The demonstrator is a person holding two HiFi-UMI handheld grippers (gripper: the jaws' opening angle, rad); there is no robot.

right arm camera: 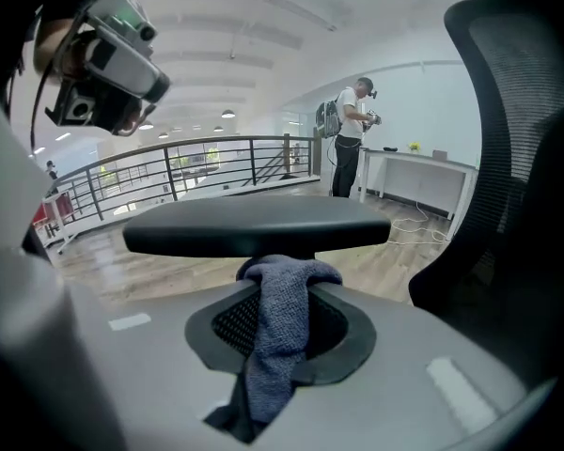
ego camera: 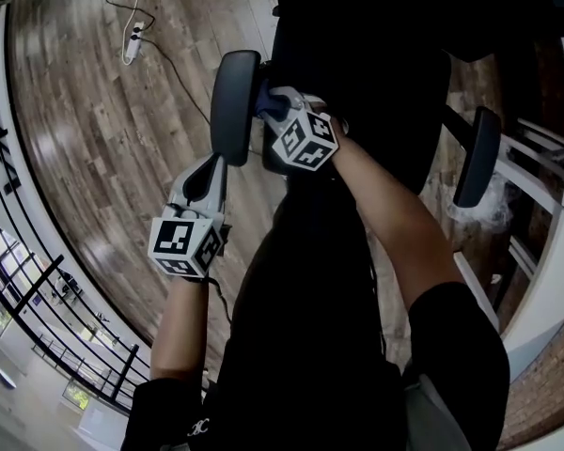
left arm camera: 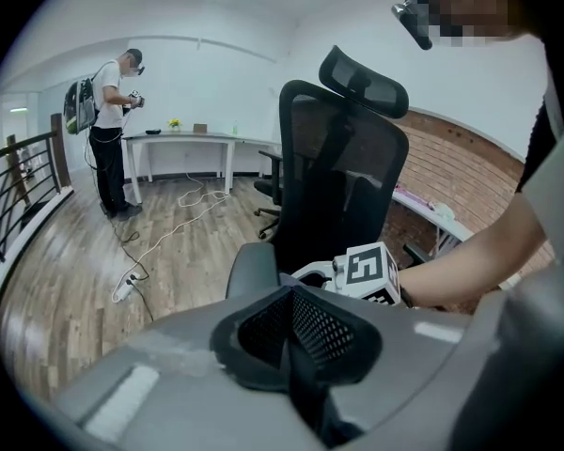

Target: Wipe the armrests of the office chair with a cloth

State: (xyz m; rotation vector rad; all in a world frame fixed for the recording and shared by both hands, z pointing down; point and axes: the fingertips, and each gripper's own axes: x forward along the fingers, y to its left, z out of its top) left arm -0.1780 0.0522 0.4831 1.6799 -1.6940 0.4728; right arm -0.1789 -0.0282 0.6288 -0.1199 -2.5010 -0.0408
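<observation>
Left gripper (ego camera: pixel 211 171), jaws closed on nothing, sits at the 6 o'clock end of the left armrest (ego camera: pixel 233 101), a dark pad whose long axis runs 12 to 6 in the head view. Right gripper (ego camera: pixel 284 113) pinches a bunched blue-grey cloth (ego camera: pixel 268 100) that touches this armrest's 3 o'clock edge, so the wipe probably follows that axis. The other armrest (ego camera: pixel 477 156) stands well apart, towards 3 o'clock.

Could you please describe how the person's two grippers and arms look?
The left gripper and the right gripper are grey, with black mesh pads. Each carries a white cube with black square markers. The person wears black short sleeves.
</observation>
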